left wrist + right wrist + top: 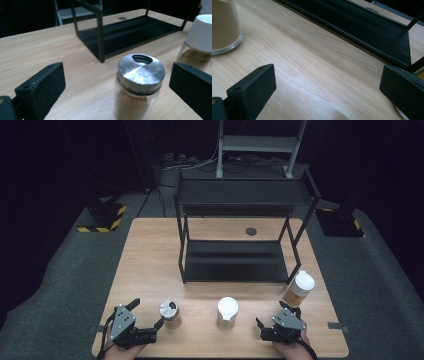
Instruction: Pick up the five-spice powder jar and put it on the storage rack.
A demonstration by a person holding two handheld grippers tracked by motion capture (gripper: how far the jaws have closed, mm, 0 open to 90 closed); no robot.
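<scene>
Just beyond the metal-lidded jar (137, 85), a black rack (240, 235) stands.

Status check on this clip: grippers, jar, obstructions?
Left gripper open, jaws either side of the metal-lid jar, not touching. Right gripper open, holding nothing. Jar upright on the table. White-lid jar stands close beside it.
</scene>
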